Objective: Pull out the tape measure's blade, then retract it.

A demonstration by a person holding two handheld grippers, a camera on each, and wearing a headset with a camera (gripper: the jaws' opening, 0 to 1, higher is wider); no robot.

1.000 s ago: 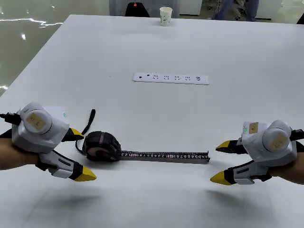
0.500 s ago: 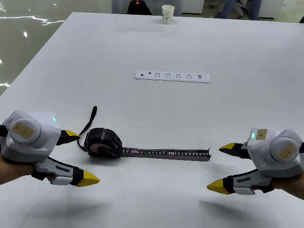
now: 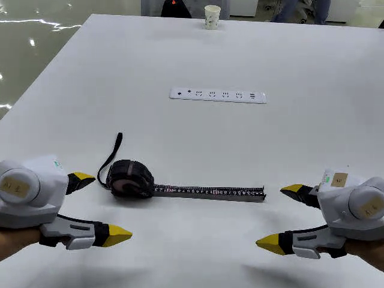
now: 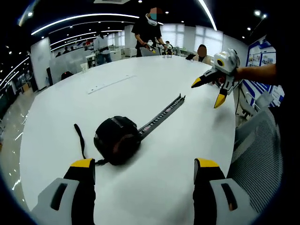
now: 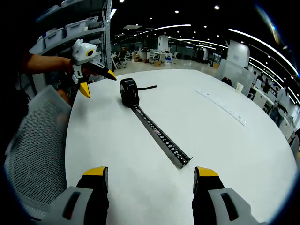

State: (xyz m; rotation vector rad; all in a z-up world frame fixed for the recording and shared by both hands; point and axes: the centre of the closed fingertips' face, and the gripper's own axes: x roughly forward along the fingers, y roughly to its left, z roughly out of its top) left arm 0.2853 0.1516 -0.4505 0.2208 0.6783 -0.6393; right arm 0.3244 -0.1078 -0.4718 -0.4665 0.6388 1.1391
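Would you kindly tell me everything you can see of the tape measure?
The tape measure has a round, dark case, seemingly plastic, resting on the white table. Its dark blade with pale markings lies pulled out flat on the tabletop, ending in a small hook. A black strap trails from the case. The open left gripper and right gripper flank it without touching.

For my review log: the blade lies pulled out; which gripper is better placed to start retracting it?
Likely left: the left gripper, open, faces the case close by; the right gripper, open, sits by the blade tip.
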